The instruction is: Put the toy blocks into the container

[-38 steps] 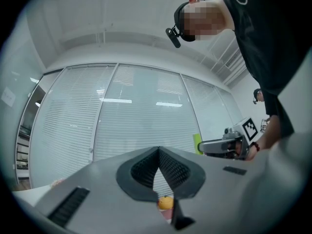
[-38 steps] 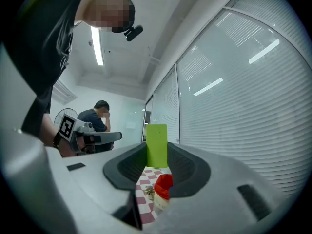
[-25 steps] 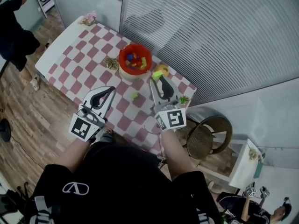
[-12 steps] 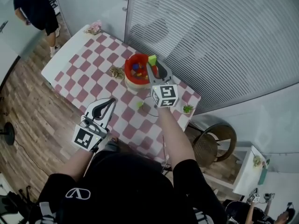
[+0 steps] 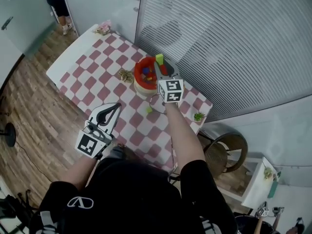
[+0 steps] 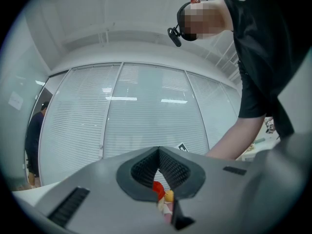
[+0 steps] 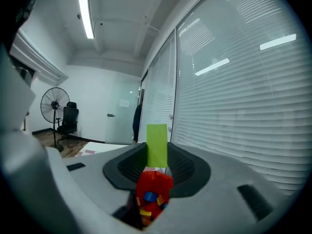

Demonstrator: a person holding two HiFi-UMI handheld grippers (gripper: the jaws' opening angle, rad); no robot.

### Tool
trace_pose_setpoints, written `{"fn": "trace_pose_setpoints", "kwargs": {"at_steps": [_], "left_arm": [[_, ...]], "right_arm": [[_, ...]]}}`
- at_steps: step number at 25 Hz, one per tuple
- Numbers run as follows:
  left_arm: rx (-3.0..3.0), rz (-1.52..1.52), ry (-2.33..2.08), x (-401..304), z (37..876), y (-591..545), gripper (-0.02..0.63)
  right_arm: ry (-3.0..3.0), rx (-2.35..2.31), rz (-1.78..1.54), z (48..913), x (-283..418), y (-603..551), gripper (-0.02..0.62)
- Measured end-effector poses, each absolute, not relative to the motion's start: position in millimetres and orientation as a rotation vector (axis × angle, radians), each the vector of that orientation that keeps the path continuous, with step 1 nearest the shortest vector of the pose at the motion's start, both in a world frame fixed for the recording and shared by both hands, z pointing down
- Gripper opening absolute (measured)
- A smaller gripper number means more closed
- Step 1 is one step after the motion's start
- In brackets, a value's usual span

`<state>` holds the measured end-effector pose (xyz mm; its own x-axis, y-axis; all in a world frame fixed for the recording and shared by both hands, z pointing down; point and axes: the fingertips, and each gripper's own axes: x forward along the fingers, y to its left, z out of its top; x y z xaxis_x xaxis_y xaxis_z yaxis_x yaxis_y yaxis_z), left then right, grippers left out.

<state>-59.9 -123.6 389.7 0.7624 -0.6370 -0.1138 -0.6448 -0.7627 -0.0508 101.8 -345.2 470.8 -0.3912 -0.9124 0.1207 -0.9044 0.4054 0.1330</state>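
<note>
Several coloured blocks already lie inside the red container, which stands on the checkered desk, so a good part of the task looks done. One more piece is on its way. The right gripper is held just above the container's far rim, and its fingers are closed narrowly on a lime-green block that stands upright between them. In the right gripper view the container's mouth sits directly under that block. The block is not yet inside; what seems to be left for it is to bring it over the opening and release it. The left gripper hangs well to the near side of the container, off the desk's near edge. Its fingers are pressed together at the tips with nothing between them, so it appears to be taking no part in this step. On the desk just on the near side of the container lies a small green piece, probably another block, which would have to be picked up afterwards. No other loose block can be made out near the container. The small things farther out on the desk are too small to identify.
</note>
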Motion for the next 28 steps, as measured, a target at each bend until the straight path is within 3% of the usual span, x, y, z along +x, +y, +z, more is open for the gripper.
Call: {"fn": "trace_pose_setpoints", "kwargs": {"at_steps": [13,28], "left_arm": [[-2.874,0.122,1.066,-64,397,-124,0.006],[-2.885,0.140,1.075,-64,397,-122,0.006]], "right_arm": [[-2.322,1.475,0.178,565,101,-353,0.133],[-2.319,1.505,0.138,547,107,-348,0.193]]}}
